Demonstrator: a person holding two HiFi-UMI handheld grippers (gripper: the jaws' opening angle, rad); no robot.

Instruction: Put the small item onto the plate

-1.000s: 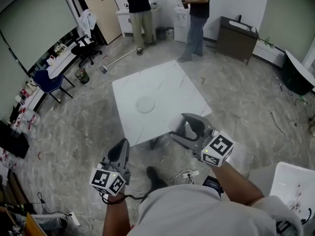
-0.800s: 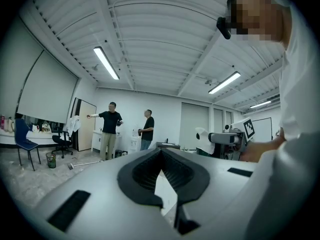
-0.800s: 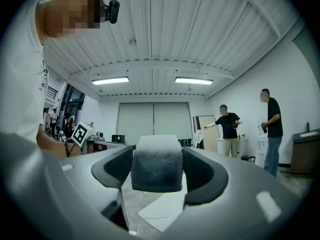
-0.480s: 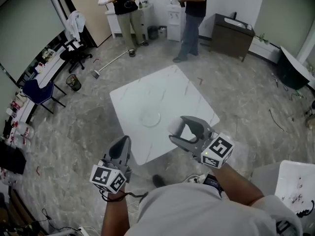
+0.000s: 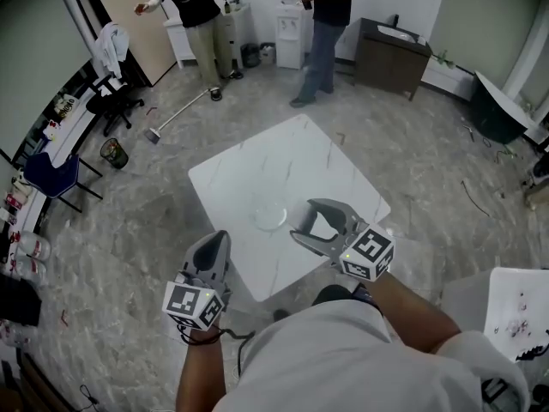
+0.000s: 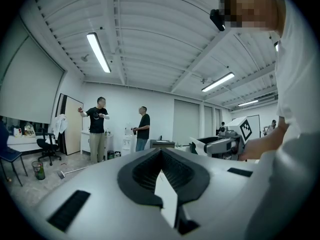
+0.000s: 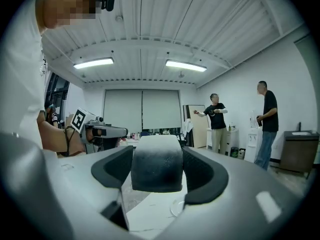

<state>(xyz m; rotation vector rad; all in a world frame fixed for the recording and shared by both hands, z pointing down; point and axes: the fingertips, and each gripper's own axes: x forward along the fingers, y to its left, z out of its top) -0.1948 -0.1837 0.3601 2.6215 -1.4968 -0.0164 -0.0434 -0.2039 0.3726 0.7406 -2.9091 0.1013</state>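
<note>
The right tool (image 5: pixel 316 221) is pinching the small block (image 7: pixel 156 165). Its two dark pads press on the block's left and right sides. In the right gripper view the block looks pale on top and dark lower down. The block is held in the air above the white table (image 5: pixel 249 166), near the table's front edge. It is not on the plate (image 5: pixel 268 215). The plate is clear, lies flat on the table and sits just left of the right tool's tips. In the right gripper view its rim shows below the block and a little to the right.

The left tool (image 5: pixel 216 244) has its tips pressed together with nothing between them. It is held off the table's front left edge, over the grey floor (image 5: pixel 129 230), well apart from the plate. Its cube with square markers (image 5: pixel 196 305) faces up towards the head camera. The right tool's cube (image 5: pixel 369 253) does the same.

Away from the table, two people (image 5: pixel 190 15) stand at the far wall, by a white cabinet. A broom (image 5: pixel 178 114) lies on the floor near them. A black office chair (image 5: pixel 111 103) and a blue chair (image 5: pixel 50 172) stand along the left wall. A dark cabinet (image 5: pixel 390 54) stands at the far right.
</note>
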